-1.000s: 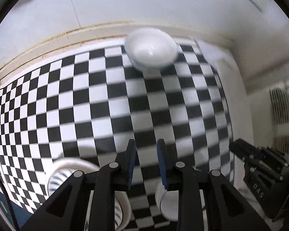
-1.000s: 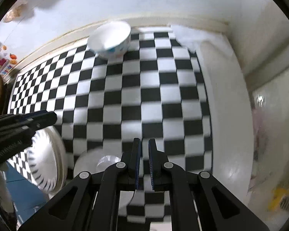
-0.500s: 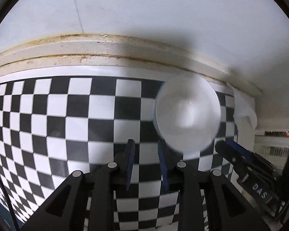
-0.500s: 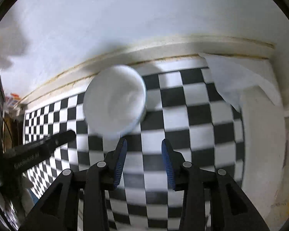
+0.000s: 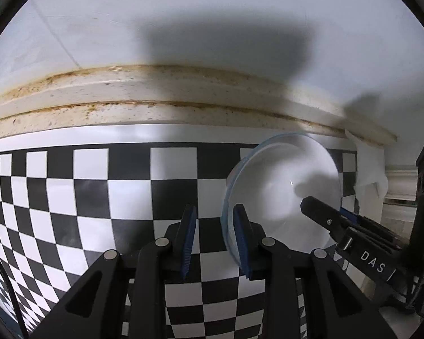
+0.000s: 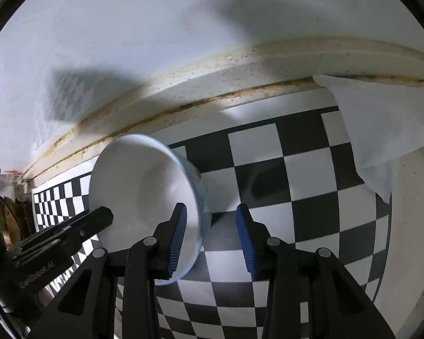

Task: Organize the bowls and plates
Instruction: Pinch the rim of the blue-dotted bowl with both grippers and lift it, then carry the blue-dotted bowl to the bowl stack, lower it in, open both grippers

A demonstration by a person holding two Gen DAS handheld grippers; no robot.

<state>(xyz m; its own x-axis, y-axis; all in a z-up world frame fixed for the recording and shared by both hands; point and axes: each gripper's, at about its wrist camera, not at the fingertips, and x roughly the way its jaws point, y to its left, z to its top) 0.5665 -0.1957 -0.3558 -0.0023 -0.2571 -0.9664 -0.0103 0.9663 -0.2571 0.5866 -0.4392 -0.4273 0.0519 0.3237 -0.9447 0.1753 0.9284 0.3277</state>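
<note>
White bowl (image 6: pixel 144 195) tipped on its side on checkered mat (image 6: pixel 282 175), straddled at the rim by right gripper (image 6: pixel 210 237), parted wide, not yet clamped. Left gripper (image 5: pixel 214 240) half open, gripping nothing, bowl (image 5: pixel 282 195) touching its right finger's outer side.
</note>
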